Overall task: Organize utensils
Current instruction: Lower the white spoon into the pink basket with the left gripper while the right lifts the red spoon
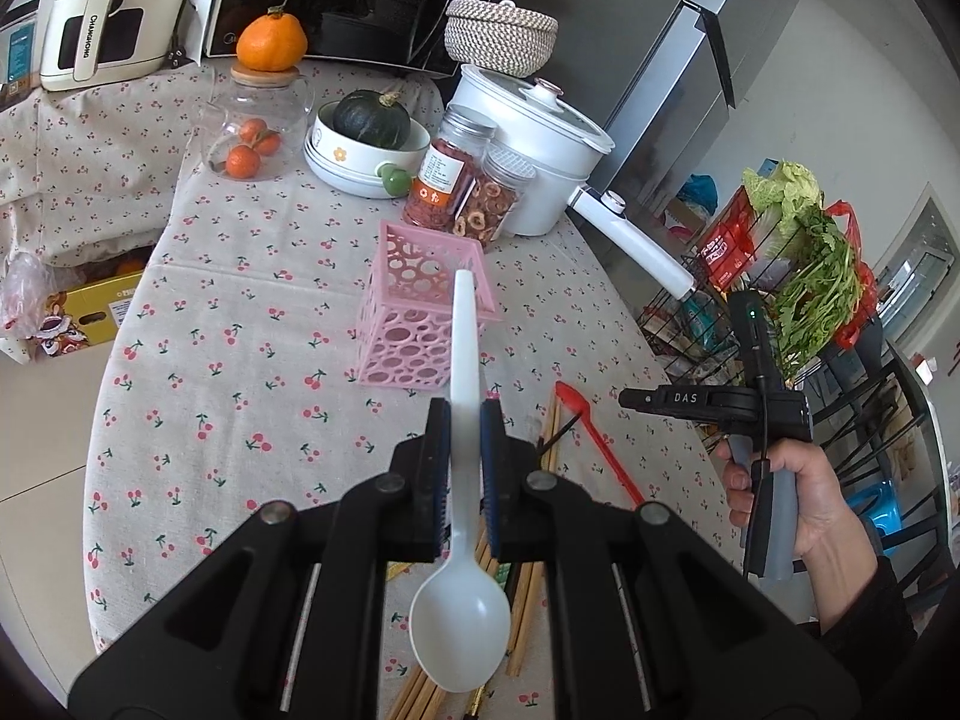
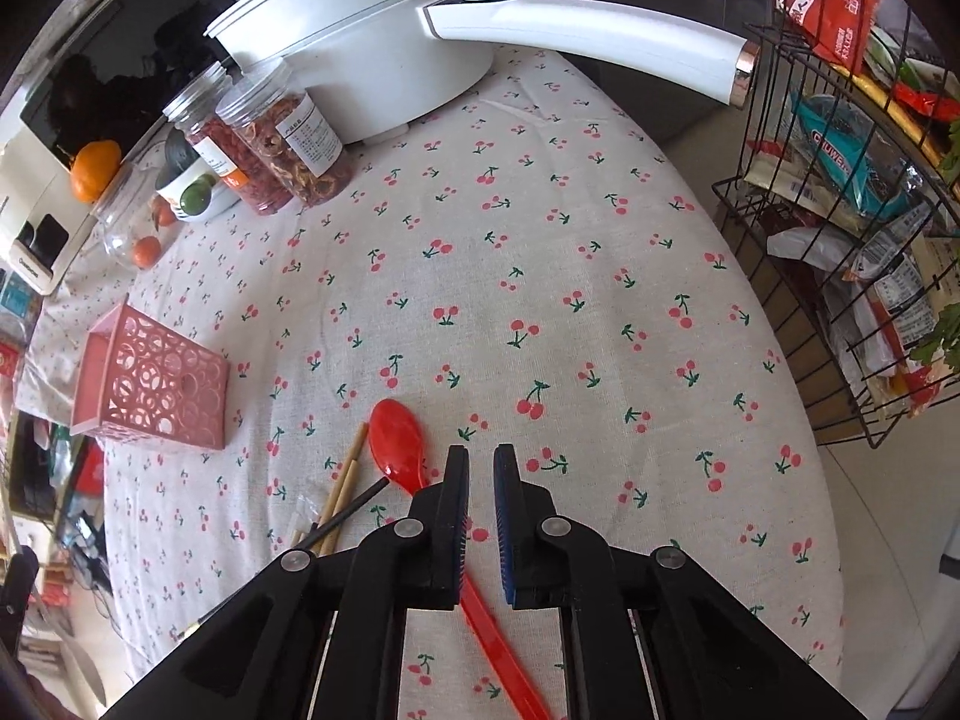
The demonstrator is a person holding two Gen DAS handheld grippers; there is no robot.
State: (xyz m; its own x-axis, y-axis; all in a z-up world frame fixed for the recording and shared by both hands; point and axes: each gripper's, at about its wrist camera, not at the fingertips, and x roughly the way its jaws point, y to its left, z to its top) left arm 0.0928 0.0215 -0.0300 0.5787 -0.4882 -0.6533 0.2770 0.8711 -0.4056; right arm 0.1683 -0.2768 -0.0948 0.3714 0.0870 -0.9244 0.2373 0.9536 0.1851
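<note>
A: On the cherry-print tablecloth [image 2: 540,252], what does the left gripper [image 1: 465,414] have?

B: Its pads are clamped on the handle of a white plastic spoon [image 1: 463,540]. The bowl hangs toward the camera and the handle tip points away, toward the pink perforated holder [image 1: 420,312]. The spoon is lifted clear of the cloth, and its tip overlaps the holder's near rim in the left wrist view; whether it touches, I cannot tell.

A: Holder position?

B: Upright on the cloth, near two clear jars of dried fruit [image 1: 465,192] and a white pot [image 1: 540,144] with a long handle.

A: Right gripper [image 2: 480,462]?

B: Held in a hand [image 1: 798,504], above the cloth. The jaws stand a narrow gap apart and nothing is pressed between the pads. A red plastic spoon [image 2: 399,447] lies flat on the cloth beneath it, handle passing under the gap, bowl just left of the left finger [image 2: 453,516].

A: Other utensils?

B: Wooden chopsticks [image 2: 345,483] and one dark chopstick [image 2: 348,513] lie on the cloth just left of the red spoon's bowl.
</note>
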